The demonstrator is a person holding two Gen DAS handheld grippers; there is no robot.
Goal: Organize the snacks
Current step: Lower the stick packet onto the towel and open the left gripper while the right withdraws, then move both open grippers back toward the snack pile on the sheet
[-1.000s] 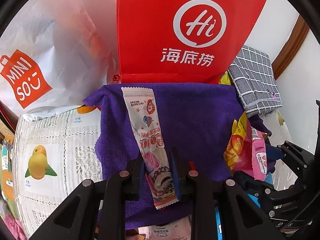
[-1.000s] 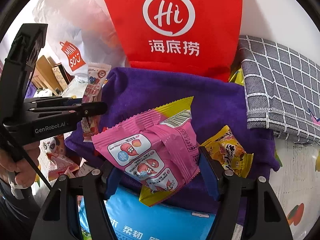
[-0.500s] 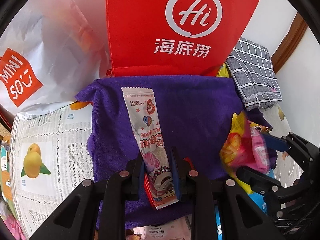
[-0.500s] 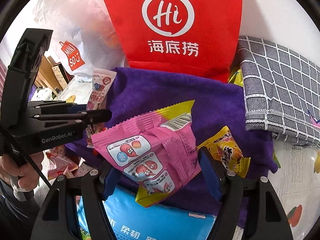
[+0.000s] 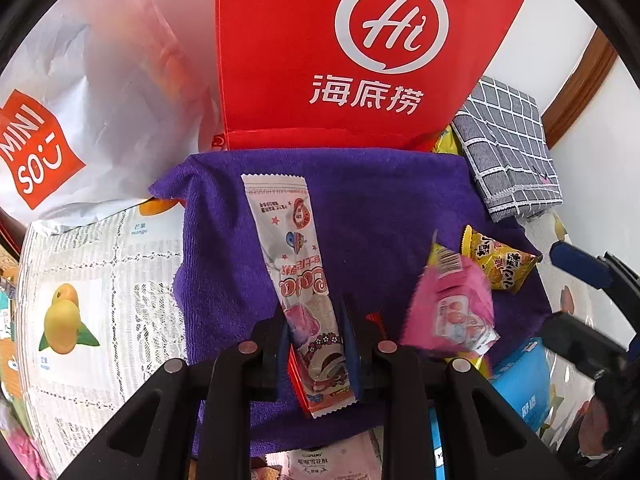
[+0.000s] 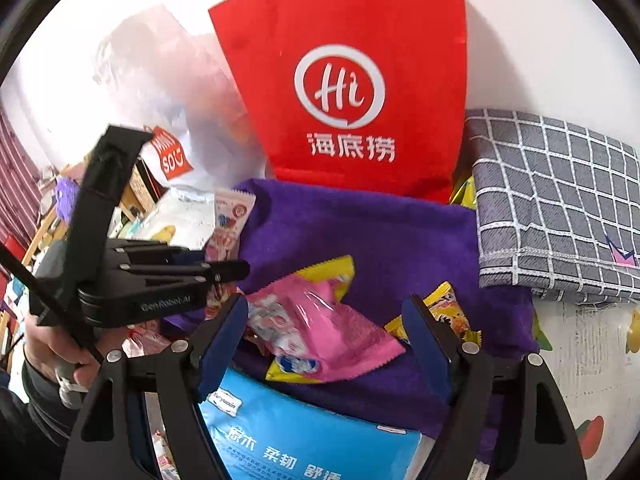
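Pink-and-yellow foil describes the small square snack packet (image 6: 320, 328) lying tilted on the purple terry towel (image 6: 380, 236), between the spread blue-padded fingers of the right tongs (image 6: 324, 332), which are released and not pressing it. Just beside it on the towel lies a smaller yellow snack packet with dark lettering (image 5: 498, 264). The left tongs (image 5: 316, 340) are clenched on the lower part of a long white stick-shaped wrapper with pink cartoon print (image 5: 296, 272); the wrapper's upper part stretches forward over the towel. A light blue plastic pack with white lettering (image 6: 304, 436) lies under the towel's near edge. Behind the towel stands a red non-woven bag with a white "Hi" logo (image 5: 360, 52), with a white plastic Miniso bag (image 5: 80, 112) to its left and a folded grey checked cloth (image 5: 508, 148) to its right. The worktop (image 5: 100, 300) wears a white cover printed with fruit. White wall and a wooden trim strip (image 5: 580, 88) show behind.
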